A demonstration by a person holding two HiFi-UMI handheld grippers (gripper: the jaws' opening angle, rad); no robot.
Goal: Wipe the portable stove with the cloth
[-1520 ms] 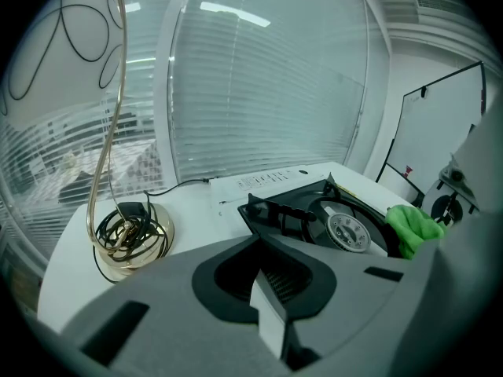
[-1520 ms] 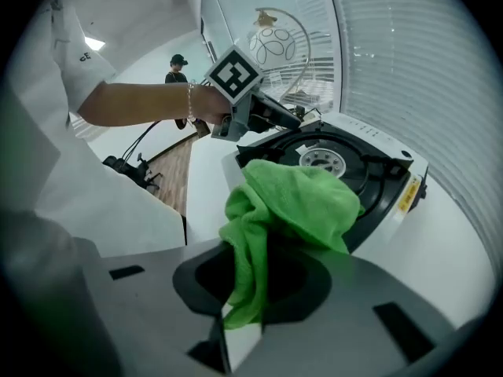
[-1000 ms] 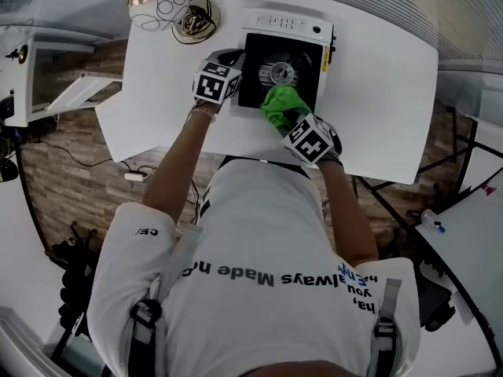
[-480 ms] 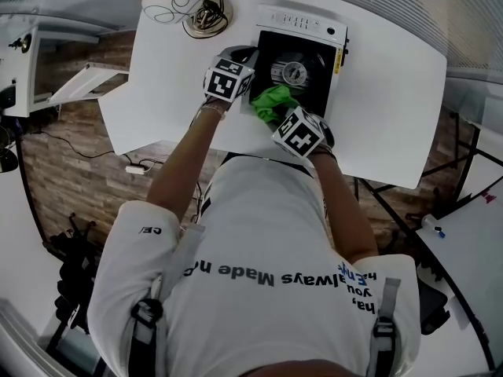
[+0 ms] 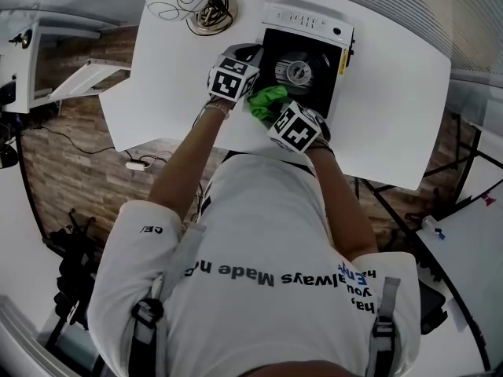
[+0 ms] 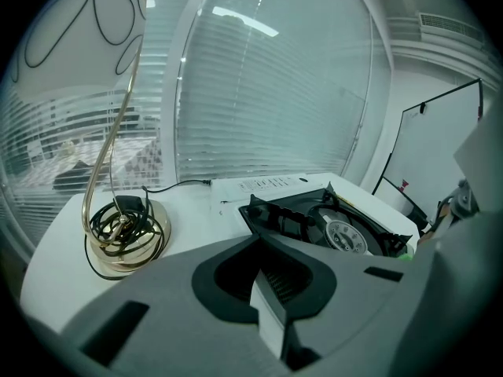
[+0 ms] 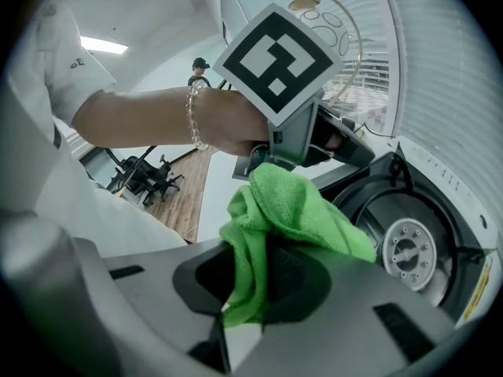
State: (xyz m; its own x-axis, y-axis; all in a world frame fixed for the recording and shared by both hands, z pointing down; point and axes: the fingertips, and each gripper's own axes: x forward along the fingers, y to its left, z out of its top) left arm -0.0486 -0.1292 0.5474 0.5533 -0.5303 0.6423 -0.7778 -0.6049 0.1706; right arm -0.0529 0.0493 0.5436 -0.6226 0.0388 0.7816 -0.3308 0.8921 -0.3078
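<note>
I am taking the portable stove (image 5: 326,61) as my landmark. Off its far-left corner a lamp base with a coil of cable (image 5: 206,16) is sitting on the white counter (image 5: 393,108), well out of the work. At the stove's left edge I am holding my left gripper (image 6: 259,258). Its fingers are pressed together with nothing between them. It looks to be steadying the stove, though I cannot tell whether it is actually touching the casing.

Just right of that, over the stove's near-left corner, the green cloth (image 7: 299,210) is sitting bunched above the black top. My right gripper (image 7: 263,273) is clamping it: the fingers are closed on a fold, and the rest of the cloth is spilling forward past their tips. It is reaching toward the round burner (image 7: 407,254) in the stove's middle and is near the burner, but not on it.

As for progress, I judge the wiping to be under way rather than finished. The cloth is working only that near-left corner. The burner, the right half of the black top and the white control strip (image 5: 302,20) along the stove's far side are all lying uncovered. I cannot see any grime or streaks on the stove, so I cannot say which parts are clean. To be safe I am counting the middle, the right side and the far strip as ground to cover, with the cloth gripped as it is and swept rightward across the top.
</note>
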